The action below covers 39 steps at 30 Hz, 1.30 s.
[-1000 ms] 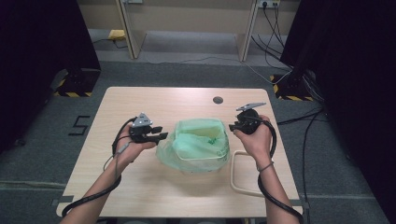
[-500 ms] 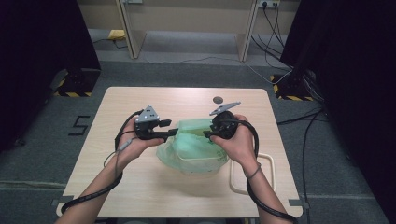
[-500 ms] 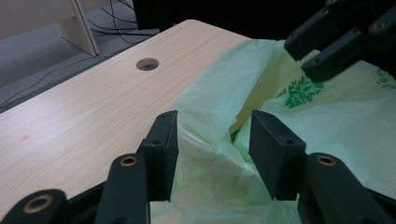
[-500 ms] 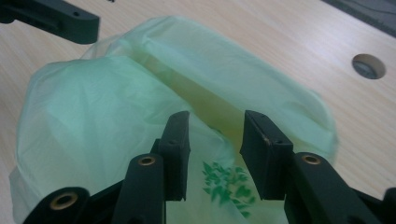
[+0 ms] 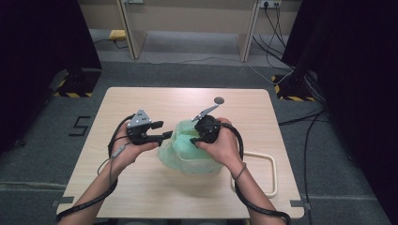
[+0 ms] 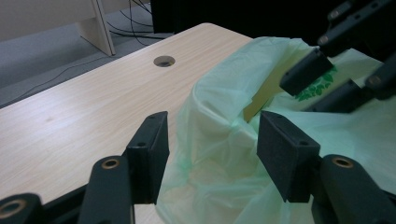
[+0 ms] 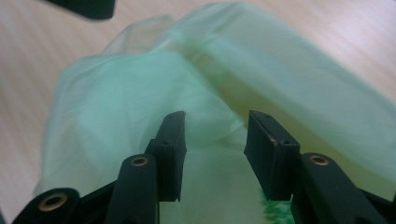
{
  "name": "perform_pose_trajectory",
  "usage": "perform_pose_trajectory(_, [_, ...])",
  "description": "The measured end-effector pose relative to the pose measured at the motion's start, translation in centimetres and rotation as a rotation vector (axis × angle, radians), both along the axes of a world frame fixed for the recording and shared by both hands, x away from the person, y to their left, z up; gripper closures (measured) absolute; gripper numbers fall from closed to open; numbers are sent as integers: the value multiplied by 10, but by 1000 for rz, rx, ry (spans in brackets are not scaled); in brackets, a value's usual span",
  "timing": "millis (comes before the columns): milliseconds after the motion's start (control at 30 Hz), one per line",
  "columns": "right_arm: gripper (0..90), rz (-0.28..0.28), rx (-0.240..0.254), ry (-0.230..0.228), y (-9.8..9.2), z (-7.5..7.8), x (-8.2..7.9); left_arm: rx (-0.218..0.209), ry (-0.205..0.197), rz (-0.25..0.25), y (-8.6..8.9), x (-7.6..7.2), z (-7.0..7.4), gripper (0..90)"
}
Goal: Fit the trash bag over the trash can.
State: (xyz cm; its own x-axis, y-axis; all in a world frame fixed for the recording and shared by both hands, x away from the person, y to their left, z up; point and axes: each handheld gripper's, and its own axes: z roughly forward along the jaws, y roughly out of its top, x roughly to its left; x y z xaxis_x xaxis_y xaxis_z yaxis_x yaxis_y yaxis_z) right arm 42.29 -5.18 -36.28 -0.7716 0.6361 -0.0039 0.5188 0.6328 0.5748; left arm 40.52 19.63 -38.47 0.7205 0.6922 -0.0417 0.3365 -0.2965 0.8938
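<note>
1. my right gripper (image 5: 193, 136) has crossed from the bag's right side to sit over the green plastic bag (image 5: 185, 154); its jaws have just been opening and stand spread, film between them unpinched.
2. my left gripper (image 5: 166, 136) has lifted slightly at the bag's left rim; its jaws have just been opening and stand spread around a loose fold.
3. the bag stays mid-table (image 5: 141, 187), its rim pulled up higher than before.

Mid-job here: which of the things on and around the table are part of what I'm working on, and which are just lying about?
In the job:
- green plastic bag lining a pale container
- left gripper, jaws open, just opening, film between them
- right gripper, jaws open over the bag

Lying about:
- cream loop handle at the table's right edge
- round hole in the tabletop
</note>
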Motion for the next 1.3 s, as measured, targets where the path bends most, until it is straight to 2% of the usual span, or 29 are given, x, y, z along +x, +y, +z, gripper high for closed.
perform_pose_trajectory(233, [596, 112, -68, 41, 13, -6, -20, -9, -4, 2, 4, -5, -1, 429])
perform_pose_trajectory(367, [597, 137, -82, 73, 9, -7, -21, -13, -5, -4, 1, -6, -1, 429])
perform_pose_trajectory(433, [595, 133, -89, 69, 6, -4, -20, -15, -7, -7, -1, -7, -1, 429])
perform_pose_trajectory(533, [619, 80, -19, 14, -2, 12, -17, -14, -10, -5, -1, -7, 0, 429])
perform_pose_trajectory(600, [640, 33, 44, -32, -2, 22, -14, -14, -11, -2, -1, -6, 0, 429])
perform_pose_trajectory(633, [656, 18, 79, -38, 0, 25, -12, -14, -10, -1, 0, -6, 0, 429])
perform_pose_trajectory(700, [696, 15, 140, -28, 7, 26, -8, -16, -11, 5, 0, -5, 0, 429])
perform_pose_trajectory(733, [732, 21, 145, -27, 12, 26, -7, -18, -10, 7, 1, -5, 0, 429])
perform_pose_trajectory(800, [781, 33, 143, 11, 21, 23, -4, -16, -10, 6, 1, -5, 0, 429])
perform_pose_trajectory(833, [781, 41, 140, 27, 26, 20, -3, -15, -11, 6, 0, -6, 0, 429])
perform_pose_trajectory(967, [769, 46, 112, 43, 32, 11, -2, -8, -11, 1, -1, -6, -1, 430])
perform_pose_trajectory(1100, [800, 54, 35, 72, 29, 6, -5, -3, -10, -5, -3, -6, -2, 429])
perform_pose_trajectory(1300, [796, 109, -106, 183, 23, -8, -10, 1, -12, -5, -5, -5, -2, 429])
